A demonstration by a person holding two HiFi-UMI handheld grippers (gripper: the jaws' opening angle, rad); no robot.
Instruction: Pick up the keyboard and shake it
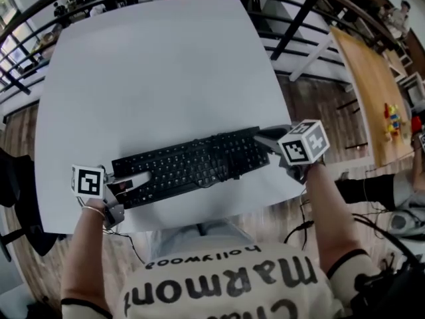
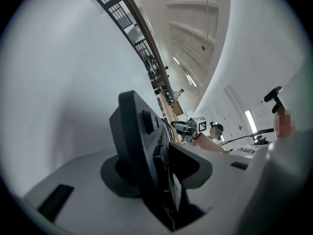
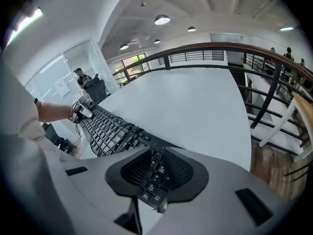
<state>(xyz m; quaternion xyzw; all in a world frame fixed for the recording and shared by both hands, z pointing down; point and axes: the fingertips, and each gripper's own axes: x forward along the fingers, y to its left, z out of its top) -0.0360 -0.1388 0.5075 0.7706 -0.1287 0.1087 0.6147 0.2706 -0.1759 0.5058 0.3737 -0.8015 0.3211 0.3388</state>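
white table ringed by a dark railing, wood floor beyond. black keyboard lying flat near the table's 6 o'clock edge, slanting from 8 toward 2 o'clock. at its 8 o'clock end, left gripper, jaws parted astride the keyboard's edge, not clamping it. at its 2 o'clock end, right gripper, jaws a crack apart over the last keys, gripping nothing. wooden tabletop off at 3 o'clock.

Black keyboard on white table
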